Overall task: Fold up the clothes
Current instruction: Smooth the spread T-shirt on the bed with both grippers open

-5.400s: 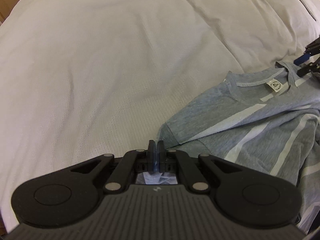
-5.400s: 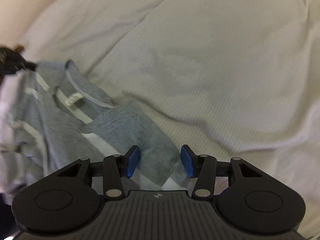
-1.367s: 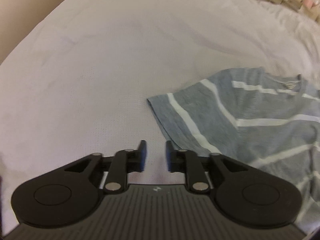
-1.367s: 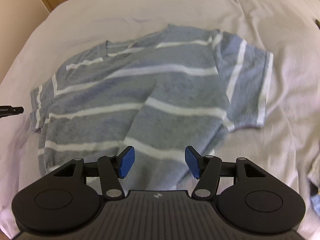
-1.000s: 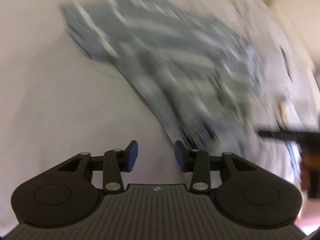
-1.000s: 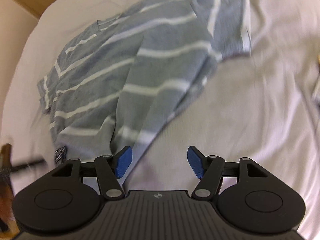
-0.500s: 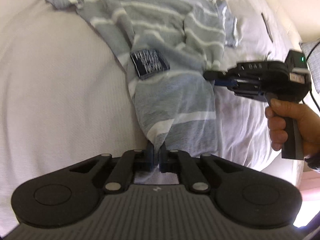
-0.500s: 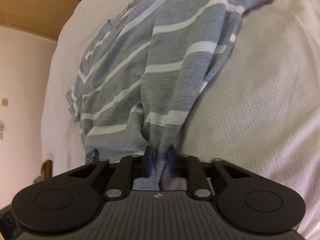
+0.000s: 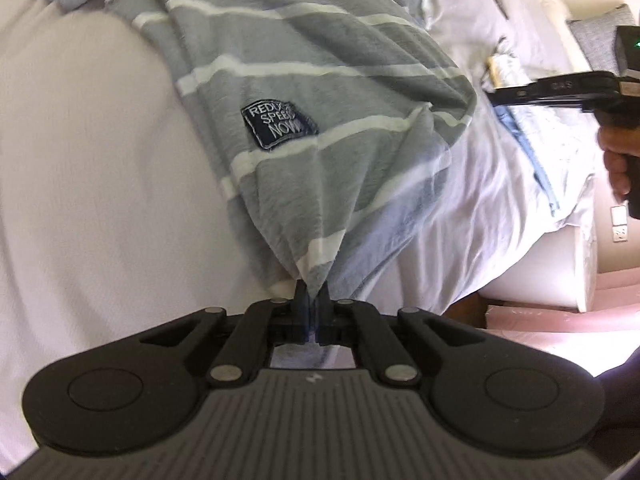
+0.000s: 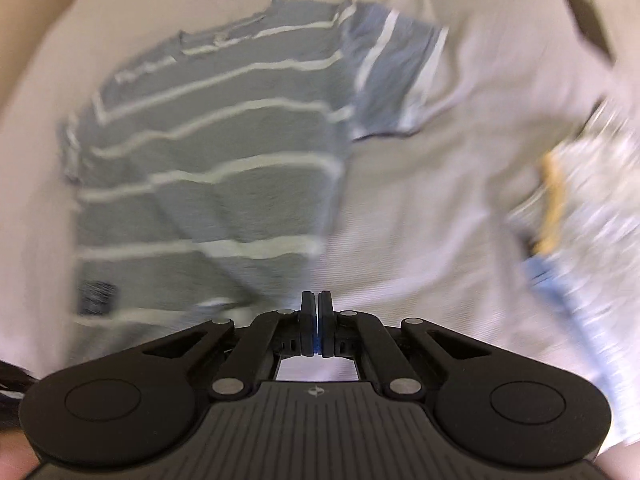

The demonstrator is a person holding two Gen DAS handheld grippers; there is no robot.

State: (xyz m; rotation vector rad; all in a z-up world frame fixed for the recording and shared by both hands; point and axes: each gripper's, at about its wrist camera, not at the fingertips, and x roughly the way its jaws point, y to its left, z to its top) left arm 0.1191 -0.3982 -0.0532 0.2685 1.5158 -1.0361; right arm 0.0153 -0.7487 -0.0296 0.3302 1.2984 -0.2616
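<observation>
A grey T-shirt (image 9: 304, 60) with white stripes and a dark sewn patch (image 9: 278, 124) lies on the white bed sheet (image 9: 80, 160). My left gripper (image 9: 314, 288) is shut on a corner of its hem, and the cloth rises in a peak to the pads. My right gripper (image 9: 492, 96) is at the right, held by a hand (image 9: 618, 160), its tip just beside the shirt's other hem corner. In the blurred right wrist view the right gripper (image 10: 319, 296) is shut with no cloth showing between its pads. The shirt (image 10: 224, 140) spreads out to its left.
More crumpled clothes, one light blue (image 9: 520, 120), lie on the bed to the right of the shirt (image 10: 560, 200). A grey pillow (image 9: 604, 36) is at the far right. The bed's edge (image 9: 540, 264) drops to a pinkish floor (image 9: 560, 320).
Both grippers shut on the shirt's hem corners half a second ago. Since then the right gripper has risen and no cloth shows in it; the left has pulled its corner up.
</observation>
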